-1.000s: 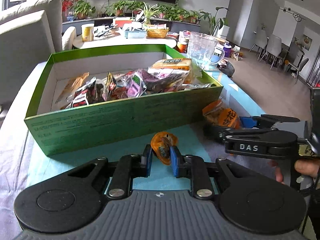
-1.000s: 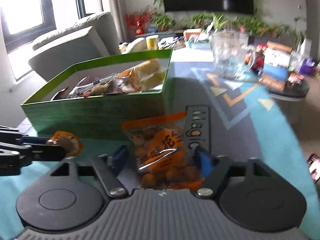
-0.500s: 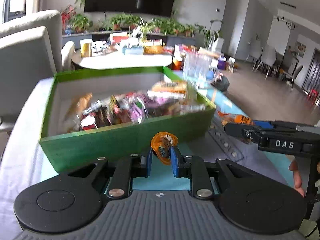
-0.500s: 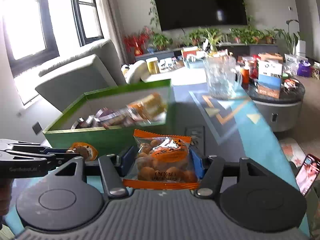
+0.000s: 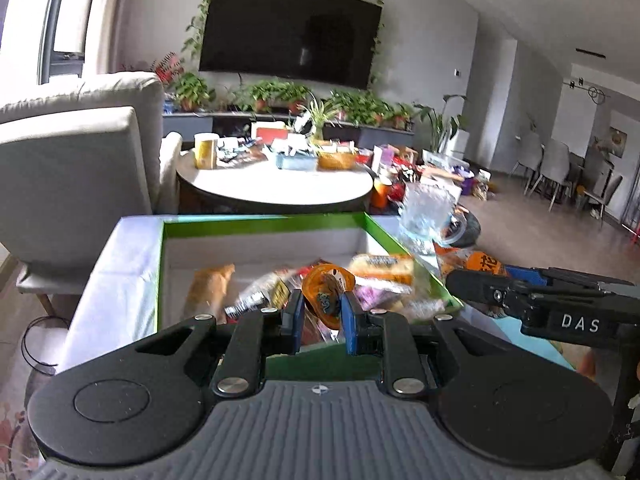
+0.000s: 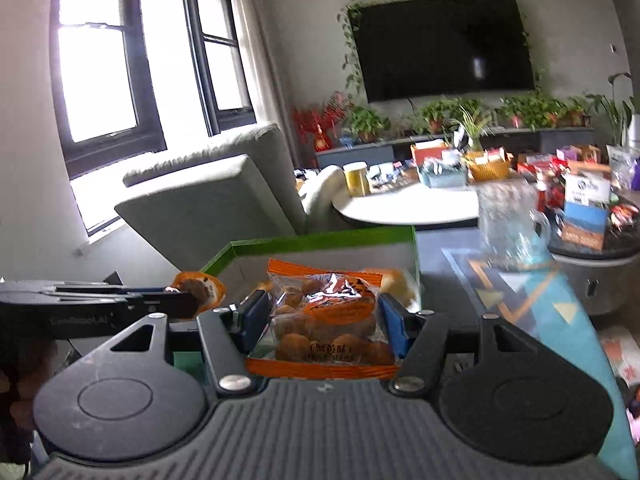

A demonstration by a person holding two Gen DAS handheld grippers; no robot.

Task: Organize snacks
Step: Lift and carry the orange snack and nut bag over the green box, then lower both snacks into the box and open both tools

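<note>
My left gripper (image 5: 320,314) is shut on a small orange jelly cup (image 5: 326,294) and holds it above the near wall of the green snack box (image 5: 256,225). The box holds several wrapped snacks (image 5: 380,268). My right gripper (image 6: 322,320) is shut on a clear orange-edged bag of round snacks (image 6: 328,320), raised in front of the box (image 6: 320,236). In the left wrist view the right gripper (image 5: 472,280) is at the box's right side with the bag (image 5: 476,262). In the right wrist view the left gripper (image 6: 188,300) with its cup (image 6: 200,286) is at the left.
A glass mug (image 5: 426,212) stands past the box's right end on the teal mat (image 6: 560,288). A beige armchair (image 5: 76,168) is at the left. A cluttered round white table (image 5: 276,184) stands behind the box. A low side table with boxes (image 6: 588,232) is at the right.
Both grippers have risen with their snacks, from table level in front of the box to above its near wall. Both stayed shut.
</note>
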